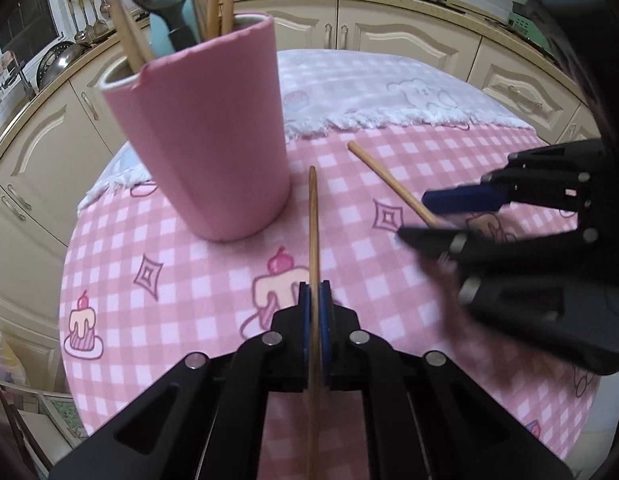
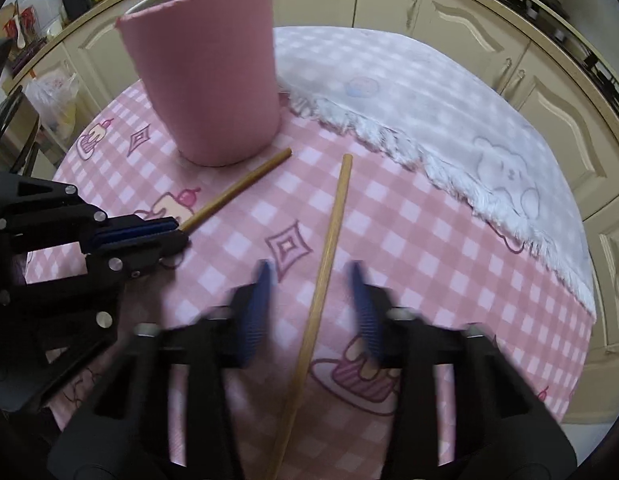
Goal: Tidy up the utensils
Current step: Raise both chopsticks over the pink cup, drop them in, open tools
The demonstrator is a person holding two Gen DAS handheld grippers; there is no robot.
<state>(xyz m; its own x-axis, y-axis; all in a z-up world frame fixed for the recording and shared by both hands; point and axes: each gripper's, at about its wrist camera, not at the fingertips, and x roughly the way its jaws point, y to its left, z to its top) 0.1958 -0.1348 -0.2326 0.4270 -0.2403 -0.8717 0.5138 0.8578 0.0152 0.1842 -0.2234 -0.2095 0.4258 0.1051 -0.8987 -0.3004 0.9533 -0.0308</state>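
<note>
A pink utensil holder (image 1: 201, 136) stands on the pink checked tablecloth (image 1: 181, 264), with several chopsticks and a teal spoon (image 1: 169, 24) in it. My left gripper (image 1: 315, 292) is shut on a wooden chopstick (image 1: 313, 220) whose far end points toward the holder. A second chopstick (image 2: 329, 240) lies on the cloth between the blurred blue pads (image 2: 361, 304) of my right gripper (image 2: 309, 270); the pads stand apart from it on both sides. In the right wrist view the holder (image 2: 205, 76) is at the top left, and the left gripper (image 2: 177, 234) holds its chopstick (image 2: 237, 192) at the left.
A white fluffy towel (image 1: 389, 96) with a bear print covers the far part of the round table. Cream kitchen cabinets (image 1: 409, 36) ring the table. Pots and ladles (image 1: 85, 20) hang at the far left. A plastic bag (image 2: 53, 92) sits on the floor beyond the left table edge.
</note>
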